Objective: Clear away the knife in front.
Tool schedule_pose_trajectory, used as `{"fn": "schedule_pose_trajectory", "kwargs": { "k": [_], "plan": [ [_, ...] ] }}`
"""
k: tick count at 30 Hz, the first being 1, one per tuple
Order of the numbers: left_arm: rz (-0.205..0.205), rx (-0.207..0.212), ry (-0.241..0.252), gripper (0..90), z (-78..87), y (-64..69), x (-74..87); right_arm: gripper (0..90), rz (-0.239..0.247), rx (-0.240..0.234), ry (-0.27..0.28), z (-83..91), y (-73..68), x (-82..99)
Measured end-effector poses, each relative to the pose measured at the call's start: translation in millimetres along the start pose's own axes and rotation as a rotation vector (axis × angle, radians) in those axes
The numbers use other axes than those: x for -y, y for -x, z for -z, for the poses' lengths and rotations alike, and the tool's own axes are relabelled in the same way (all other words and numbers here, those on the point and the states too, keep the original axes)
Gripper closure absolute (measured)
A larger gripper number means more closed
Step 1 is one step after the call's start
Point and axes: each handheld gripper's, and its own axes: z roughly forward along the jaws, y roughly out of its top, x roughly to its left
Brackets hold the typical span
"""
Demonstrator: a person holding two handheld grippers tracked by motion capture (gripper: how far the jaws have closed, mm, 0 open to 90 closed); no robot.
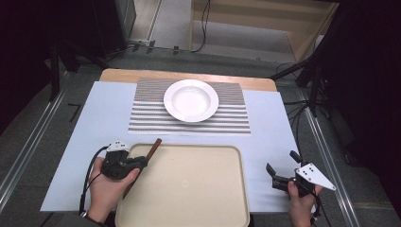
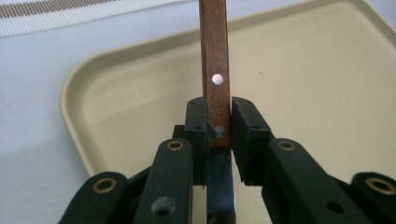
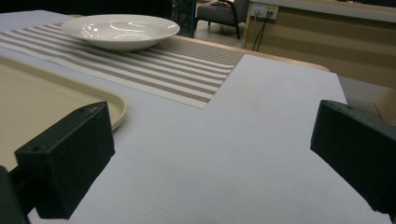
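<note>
A knife with a brown wooden handle and two metal rivets is clamped in my left gripper. Its dark blade runs back under the jaws. In the high view the left gripper sits at the near left corner of the beige tray. The knife handle sticks out over the tray's far left rim. My right gripper rests on the white sheet to the right of the tray. Its jaws stand wide apart with nothing between them, as the right gripper view also shows.
A white deep plate stands on a brown-striped placemat at the back of the table. The white sheet covers the tabletop. Dark stands and cables flank the table on both sides.
</note>
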Motion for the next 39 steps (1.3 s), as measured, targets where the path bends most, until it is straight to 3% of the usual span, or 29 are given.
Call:
{"fn": "schedule_pose_trajectory", "kwargs": {
  "k": [13,25,35,37,39],
  "plan": [
    [0.033,0.02,0.007,76.5,2.6,0.4,20.0,0.0,0.005,0.003,-0.003,-0.5,-0.4,-0.1],
    [0.035,0.02,0.014,76.3,1.3,2.0,28.1,0.0,0.009,0.002,-0.003,-0.7,-0.4,-0.1],
    [0.013,-0.015,0.028,75.8,1.4,1.8,29.9,0.0,0.008,0.004,-0.004,-0.7,-0.9,0.0],
    [0.007,-0.032,0.052,74.9,3.2,2.7,29.9,0.0,0.008,0.006,-0.004,-0.7,-0.8,0.0],
    [0.002,-0.044,0.083,67.5,7.8,2.8,28.5,0.0,0.008,0.006,-0.005,-0.9,-0.9,-0.1]
  ]
}}
